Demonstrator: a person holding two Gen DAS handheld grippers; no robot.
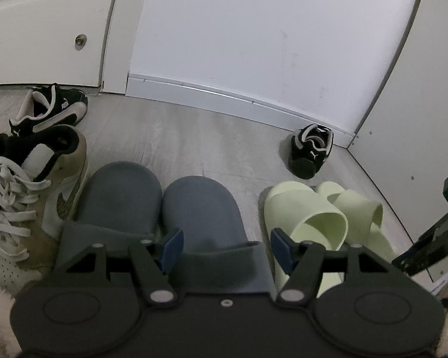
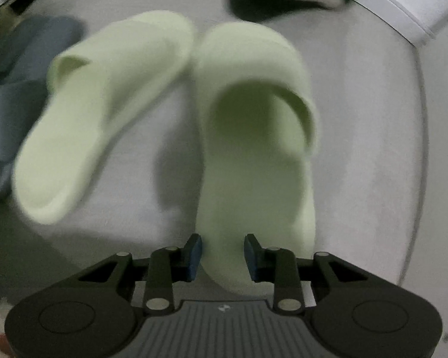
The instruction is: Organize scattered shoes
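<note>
At the bottom of the right wrist view our right gripper (image 2: 223,258) has its jaws standing apart on either side of the heel of a pale green slipper (image 2: 254,137). We cannot tell whether the pads touch it, and the picture is blurred. That slipper runs up the frame, heel low, toe toward the top. Its mate (image 2: 104,104) lies left of it, heel swung to the lower left, so the toes nearly meet while the heels splay.

In the left wrist view our left gripper (image 1: 227,246) is released over the heel of the right-hand slipper of the grey-blue pair (image 1: 164,205), which sits parallel at lower centre, toes pointing up the frame. A tan laced sneaker (image 1: 30,197) lies along the left edge.

Farther off, one black sneaker (image 1: 53,110) lies at the upper left and its match (image 1: 310,149) at centre right near the wall (image 1: 254,29).

We judge the grey pair done, the green pair nearly aligned, and the black pair not yet brought together.
</note>
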